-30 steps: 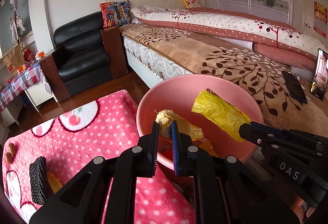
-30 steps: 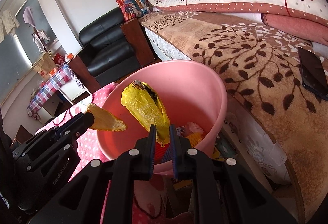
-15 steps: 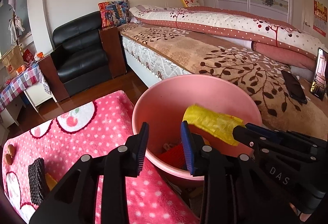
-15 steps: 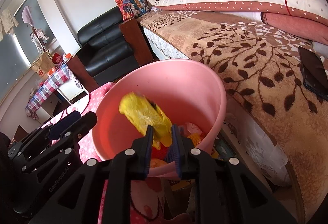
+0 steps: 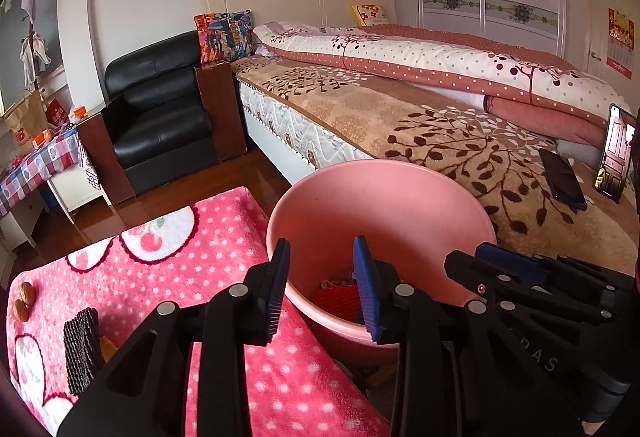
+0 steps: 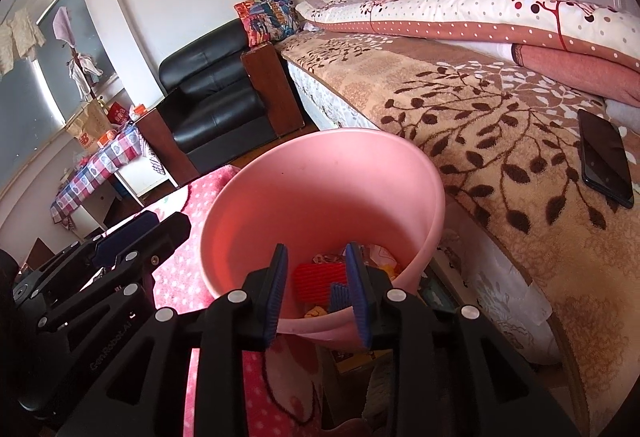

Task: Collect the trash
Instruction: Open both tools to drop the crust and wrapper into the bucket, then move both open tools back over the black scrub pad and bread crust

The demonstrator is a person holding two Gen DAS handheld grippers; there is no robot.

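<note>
- At 9 o'clock in the left wrist view, two nuts lay on the pink blanket, well apart from the bin.
- Just right of them, at about 8 o'clock, a dark ribbed wafer stood on edge, touching an orange scrap; these looked like the trash not yet collected.
- The left gripper sat at 6 o'clock, its jaws spread wide with nothing between them, poised over the near rim of the bin.
- The bin filled the centre, wedged between the blanket and the bed; a red ribbed piece and other scraps lay at its bottom.
- At 4 o'clock the right gripper hung over the same rim; its jaws were opening, and nothing was pinched between them.
- A phone lay on the bed at 3 o'clock in the right wrist view, no part of the job.
- Judged step: release over the bin. To do it well, each gripper should be parted fully above the mouth, not the rim, and lifted straight clear so that no finger hooks the bin wall and tips it.
- The next reach would probably be toward 8 o'clock; the wafer, standing thin, calls for a grip across its flat faces.
</note>
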